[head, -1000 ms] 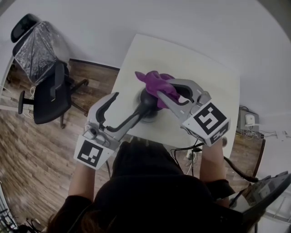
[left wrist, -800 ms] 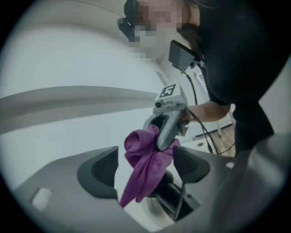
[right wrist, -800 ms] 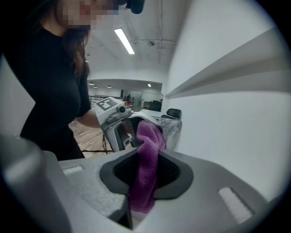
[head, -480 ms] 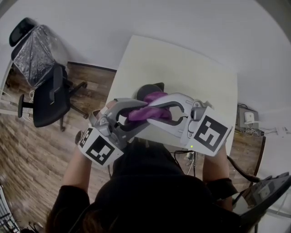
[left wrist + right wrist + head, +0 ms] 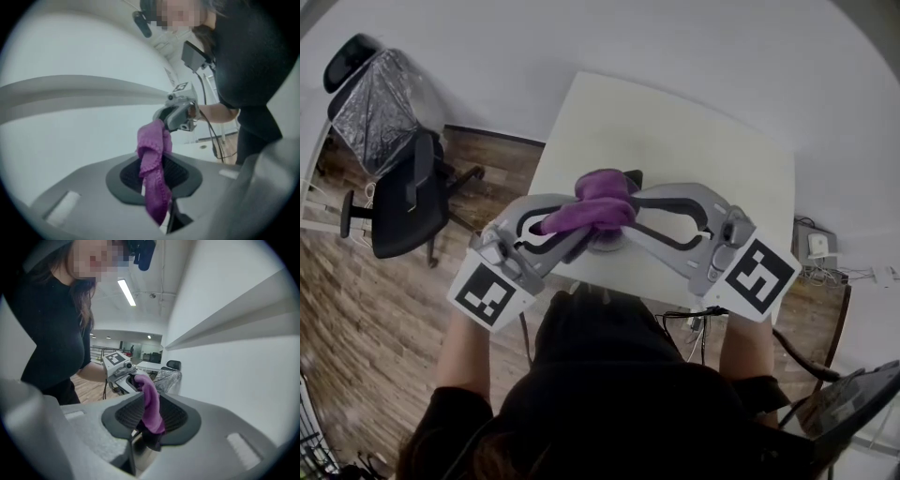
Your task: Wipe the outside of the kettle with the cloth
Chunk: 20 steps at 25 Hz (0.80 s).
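- Cloth: purple, nubby knit, twisted into a thick rope. It's bridging the tips of both your grippers.
- Left gripper: its jaws have just been closing. They're now pinching the cloth's lower tail in the narrow slot beyond the pad.
- Right gripper: its jaws have just been opening. The cloth is lying against one pad with a lit gap beside it, so it's sitting between the jaws without being squeezed.
- Pads: dark ribbed insets sitting in matte grey moulded fingers.
- Kettle: dark and rounded, standing directly under both sets of tips on the pale matte table.
- The cloth and fingers are covering most of the kettle, so you're only getting a dark edge past the cloth. I can't tell whether the cloth is touching it.
- Both gripper views are blurring the near jaws. In the right gripper view a dark lump is hanging under the cloth tail, and I can't tell whether it's kettle or shadowed cloth.
- Out beyond the left gripper's outer side a black office chair is standing on the wood-plank floor, its back wrapped in crinkled clear plastic.
- Writing: only black-and-white square markers are showing, on the left cube and the right cube. No readable text.
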Tool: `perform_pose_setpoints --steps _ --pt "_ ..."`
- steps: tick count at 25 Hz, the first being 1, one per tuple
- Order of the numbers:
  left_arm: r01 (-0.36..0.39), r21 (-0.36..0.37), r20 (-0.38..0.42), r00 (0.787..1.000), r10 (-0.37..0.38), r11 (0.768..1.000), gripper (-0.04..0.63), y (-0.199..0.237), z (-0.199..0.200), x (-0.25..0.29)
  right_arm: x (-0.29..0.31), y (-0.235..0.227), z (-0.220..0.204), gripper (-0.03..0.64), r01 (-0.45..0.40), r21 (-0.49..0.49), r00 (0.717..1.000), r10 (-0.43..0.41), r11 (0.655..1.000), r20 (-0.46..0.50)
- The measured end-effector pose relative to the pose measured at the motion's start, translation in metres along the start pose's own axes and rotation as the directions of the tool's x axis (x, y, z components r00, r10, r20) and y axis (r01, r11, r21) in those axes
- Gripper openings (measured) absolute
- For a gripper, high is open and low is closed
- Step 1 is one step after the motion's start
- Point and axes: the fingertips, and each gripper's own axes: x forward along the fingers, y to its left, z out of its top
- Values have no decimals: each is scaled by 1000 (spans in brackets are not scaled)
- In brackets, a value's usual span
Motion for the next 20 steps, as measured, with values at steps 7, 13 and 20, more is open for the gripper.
perform_pose_setpoints --steps 7,13,20 --pt "-112 -193 15 993 117 975 94 28 -36 -28 -16 -9 -20 103 208 129 975 -216 969 49" --pt "69 -241 69 996 -53 968 94 28 -69 -12 11 16 -33 103 365 216 928 -372 905 -12" --pt "236 -214 120 969 -214 948 94 7 -89 -1 49 26 -55 95 514 200 858 -496 834 -135"
